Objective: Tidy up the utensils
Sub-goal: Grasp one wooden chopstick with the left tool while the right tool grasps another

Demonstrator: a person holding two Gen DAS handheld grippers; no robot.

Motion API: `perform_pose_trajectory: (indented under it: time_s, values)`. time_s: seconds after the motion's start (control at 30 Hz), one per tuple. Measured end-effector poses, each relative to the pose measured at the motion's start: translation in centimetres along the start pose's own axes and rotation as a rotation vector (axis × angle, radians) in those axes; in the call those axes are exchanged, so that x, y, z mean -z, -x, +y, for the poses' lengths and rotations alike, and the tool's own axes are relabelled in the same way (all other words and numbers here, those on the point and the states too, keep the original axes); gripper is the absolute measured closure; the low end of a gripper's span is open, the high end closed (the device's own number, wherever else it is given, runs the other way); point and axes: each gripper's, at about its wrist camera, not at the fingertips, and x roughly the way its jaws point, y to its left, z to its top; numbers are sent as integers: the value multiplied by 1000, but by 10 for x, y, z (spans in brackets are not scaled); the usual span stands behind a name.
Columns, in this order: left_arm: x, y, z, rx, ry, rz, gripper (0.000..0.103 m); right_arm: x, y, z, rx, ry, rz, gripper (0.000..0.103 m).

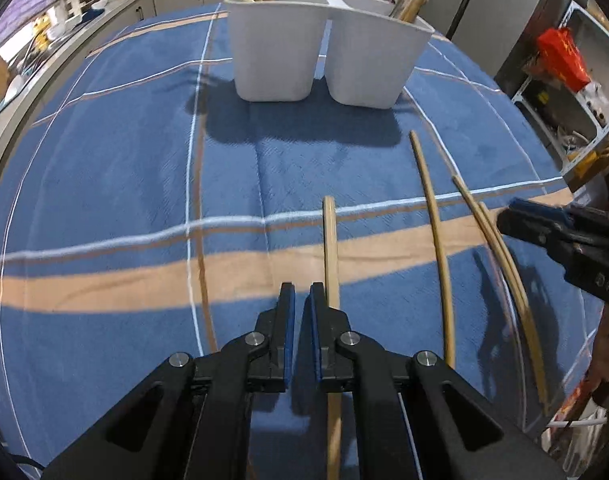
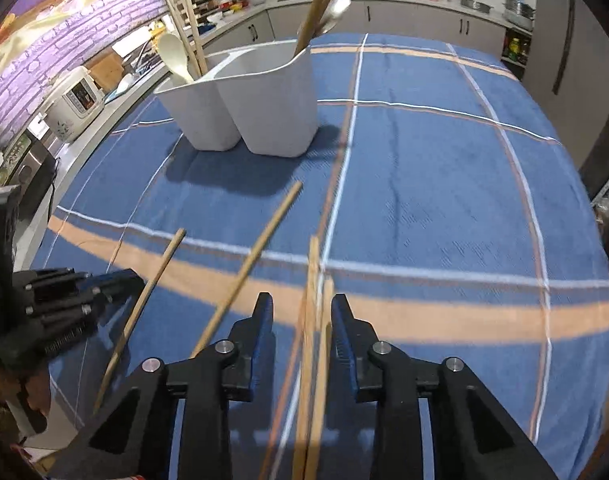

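Note:
Two white utensil holders [image 1: 272,52] [image 2: 278,104] stand side by side at the far end of the table, with a pale spoon [image 2: 174,56] and wooden handles sticking out. Several wooden chopsticks lie loose on the cloth. My left gripper [image 1: 302,292] is shut with nothing between its pads; one chopstick [image 1: 330,240] lies just right of its right finger. A second single chopstick [image 1: 434,220] lies further right. My right gripper [image 2: 302,304] stands open astride a pair of chopsticks [image 2: 316,280], the pads clear of them. In the left wrist view it [image 1: 516,216] is at the pair's right side.
A blue tablecloth [image 2: 424,160] with orange and white stripes covers the table. Kitchen counters with a rice cooker [image 2: 74,104] run along the left and back. A metal shelf with a red bag [image 1: 562,56] stands off the table's right side.

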Motion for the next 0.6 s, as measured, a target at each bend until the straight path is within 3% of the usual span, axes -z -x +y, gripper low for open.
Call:
perform_pose_trajectory:
  time_s: [0.4,0.5,0.6]
  values:
    - [-30,-18,-3,23,-58,34,96,-40,-47,19,85,82,122,85]
    - [-35,-21,-6,29,-64,36,96,-43,-50,27,83,89,130,94]
    - [-39,-23,-7,31,-68,37,96,-42,-51,31,62,82,110,95]
